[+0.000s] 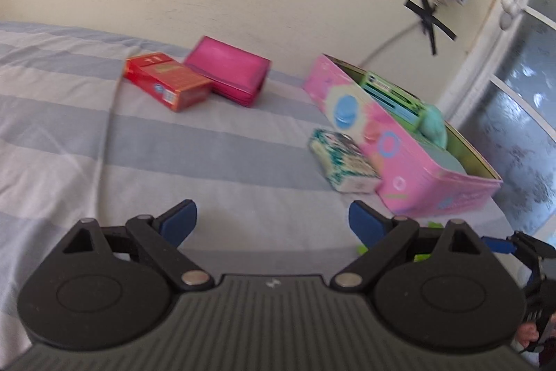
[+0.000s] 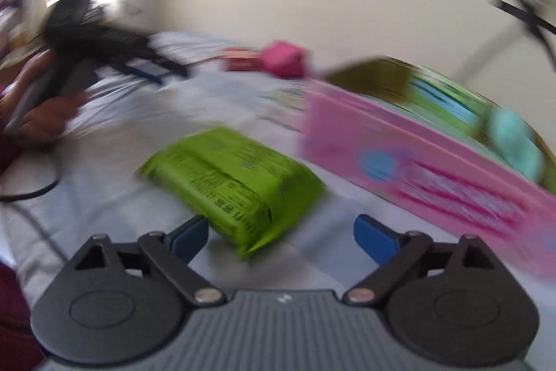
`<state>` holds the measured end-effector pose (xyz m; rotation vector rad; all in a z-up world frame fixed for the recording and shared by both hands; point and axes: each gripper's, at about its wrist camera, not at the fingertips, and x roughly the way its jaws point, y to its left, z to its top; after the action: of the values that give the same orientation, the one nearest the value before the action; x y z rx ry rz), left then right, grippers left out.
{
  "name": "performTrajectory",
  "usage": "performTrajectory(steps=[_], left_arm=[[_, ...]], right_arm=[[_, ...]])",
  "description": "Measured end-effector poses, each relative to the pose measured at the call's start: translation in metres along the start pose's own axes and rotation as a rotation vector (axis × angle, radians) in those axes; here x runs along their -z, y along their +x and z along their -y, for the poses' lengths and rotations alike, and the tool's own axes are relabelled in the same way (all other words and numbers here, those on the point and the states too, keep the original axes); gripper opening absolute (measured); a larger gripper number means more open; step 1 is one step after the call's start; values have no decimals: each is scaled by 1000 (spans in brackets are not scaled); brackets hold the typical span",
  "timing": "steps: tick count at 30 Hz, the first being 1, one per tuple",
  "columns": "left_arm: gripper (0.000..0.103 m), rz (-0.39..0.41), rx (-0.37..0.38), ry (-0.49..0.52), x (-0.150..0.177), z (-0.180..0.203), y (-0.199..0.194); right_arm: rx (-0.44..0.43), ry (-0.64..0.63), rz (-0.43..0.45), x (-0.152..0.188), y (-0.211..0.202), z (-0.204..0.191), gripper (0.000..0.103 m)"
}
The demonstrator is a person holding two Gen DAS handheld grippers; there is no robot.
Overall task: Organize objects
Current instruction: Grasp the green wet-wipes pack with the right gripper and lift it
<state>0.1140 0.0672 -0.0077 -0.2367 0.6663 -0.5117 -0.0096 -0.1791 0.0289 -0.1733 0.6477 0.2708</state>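
While both black, blue-padded grippers, left (image 1: 272, 223) and right (image 2: 280, 237), gape wide and hold nothing, a crinkly lime-green packet (image 2: 231, 185) lies beside the long pink cardboard box (image 2: 427, 169).

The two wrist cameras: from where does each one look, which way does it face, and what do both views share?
Left wrist view: sits behind the open left gripper, faces down across the striped bedsheet toward the wall; the right gripper shows at the right edge.
Right wrist view: sits behind the open right gripper, faces the green packet; a hand holding the left gripper shows at left.
Shared: the pink box, the red carton and the magenta box.
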Motion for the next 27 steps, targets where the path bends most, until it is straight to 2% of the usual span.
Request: performTrajectory(steps=[2,4,6,14,17,21,24,25,26,27], left_arm=[[96,-11,30,-3,3,9,-2],[96,-31,61,-23,6,16,-3],[96,-66,85,-31,10,24,-5],[96,-168,147,-33,25,58,-2],[96,-204,169,-31,29,69,3],[97,-218,149,-11,31,87,14],[95,-197,110,40,32,100,21],[93,-188,91,65,33,106,22],[86,-186,82,92,35,111,22],[86,-183,61,113,36,115,21]], right_arm=[[35,153,32,11,-15,23,93],[25,257,67,20,-28,35,92],[2,284,90,25,-35,37,93],[-69,177,109,20,-31,15,93],[-91,145,86,19,-22,10,93],[-107,77,33,10,-8,5,92],[-131,72,-20,1,11,7,84],[-127,82,-2,0,16,7,81],[-143,88,8,-2,20,5,71],[-165,88,15,-4,22,1,69]])
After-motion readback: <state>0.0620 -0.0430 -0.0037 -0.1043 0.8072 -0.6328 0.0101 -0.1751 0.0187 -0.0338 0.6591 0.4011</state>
